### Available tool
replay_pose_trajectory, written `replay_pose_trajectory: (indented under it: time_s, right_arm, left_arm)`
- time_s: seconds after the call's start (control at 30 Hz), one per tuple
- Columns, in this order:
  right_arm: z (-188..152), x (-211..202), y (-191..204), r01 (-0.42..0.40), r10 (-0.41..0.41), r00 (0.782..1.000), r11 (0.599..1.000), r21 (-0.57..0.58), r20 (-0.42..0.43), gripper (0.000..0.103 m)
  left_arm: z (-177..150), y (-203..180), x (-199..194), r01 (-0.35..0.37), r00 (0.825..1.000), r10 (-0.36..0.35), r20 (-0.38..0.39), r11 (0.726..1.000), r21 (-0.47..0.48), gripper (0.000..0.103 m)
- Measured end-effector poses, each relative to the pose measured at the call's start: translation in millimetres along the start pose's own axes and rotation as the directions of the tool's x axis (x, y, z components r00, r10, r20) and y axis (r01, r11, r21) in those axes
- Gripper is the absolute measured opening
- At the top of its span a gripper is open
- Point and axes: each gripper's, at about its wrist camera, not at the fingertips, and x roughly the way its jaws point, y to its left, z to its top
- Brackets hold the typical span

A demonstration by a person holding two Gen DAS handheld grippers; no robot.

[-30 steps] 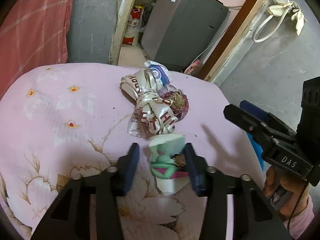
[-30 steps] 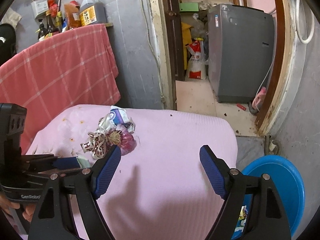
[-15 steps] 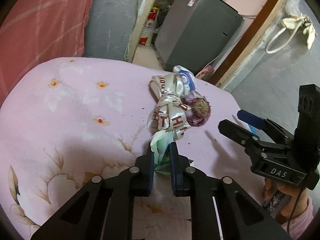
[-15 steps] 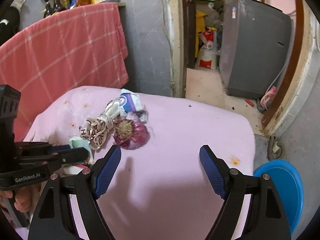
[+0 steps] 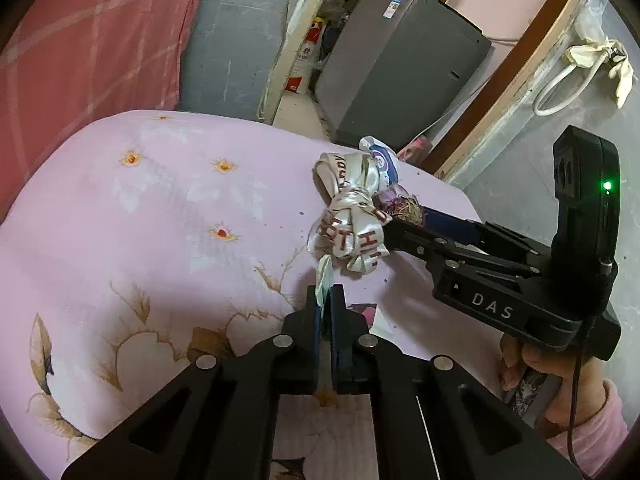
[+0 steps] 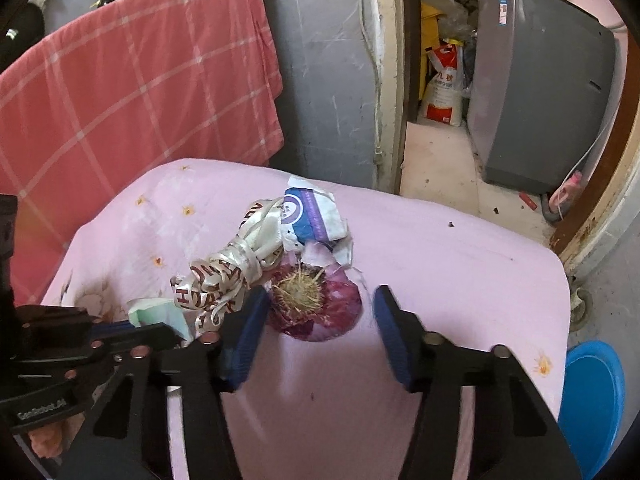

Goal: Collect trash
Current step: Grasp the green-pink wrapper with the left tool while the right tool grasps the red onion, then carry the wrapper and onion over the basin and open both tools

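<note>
Left gripper now clamped on green wrapper; right gripper closing around onion scrap, not yet gripping.

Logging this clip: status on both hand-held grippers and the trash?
Left hand-held gripper shut on green wrapper. Right hand-held gripper just closing around onion scrap, not pressing. Ribbon crowds its left finger.

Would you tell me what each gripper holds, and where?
Left gripper pinches the green wrapper by its near edge; right gripper straddles the red onion scrap, closing, pads apart.
</note>
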Motion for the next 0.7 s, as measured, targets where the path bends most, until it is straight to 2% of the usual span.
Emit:
replay_pose_trajectory:
  time_s: [0.03,0.13,0.37,0.53,0.63,0.7]
  right_arm:
    - [-0.4,-0.2,0.4,-0.002,0.002,1.000,1.000,-0.003,0.001,0.040]
    - [-4.0,-3.2,2.6,-0.001,0.001,1.000,1.000,-0.013,0.005,0.035]
    - [-17.8,-21.7,6.1,0.009,-0.008,0.999,1.000,-0.025,0.045,0.032]
    - [-29.9,-49.5,9.7,0.034,-0.030,0.992,0.999,-0.036,0.119,0.032]
    - [-38.2,-65.0,12.0,0.057,-0.050,0.984,0.998,-0.038,0.173,0.032]
    - [-44.8,-79.5,13.3,0.078,-0.068,0.970,0.996,-0.033,0.235,0.032]
  left_arm:
    - [0.3,-0.4,-0.8,0.000,1.000,0.000,0.002,1.000,0.000,0.001]
    - [-1.0,-1.8,-1.7,-0.001,1.000,0.001,0.003,1.000,0.002,0.001]
    - [-5.3,-4.5,-6.4,0.020,1.000,-0.020,-0.009,0.999,0.026,0.000]
    - [-9.6,-7.4,-13.5,0.033,0.999,-0.033,0.004,0.999,0.028,0.000]
    - [-11.4,-9.9,-21.1,0.035,0.998,-0.037,0.045,0.999,0.039,0.000]
    - [-10.6,-14.2,-26.9,0.035,0.995,-0.039,0.086,0.998,0.052,0.000]
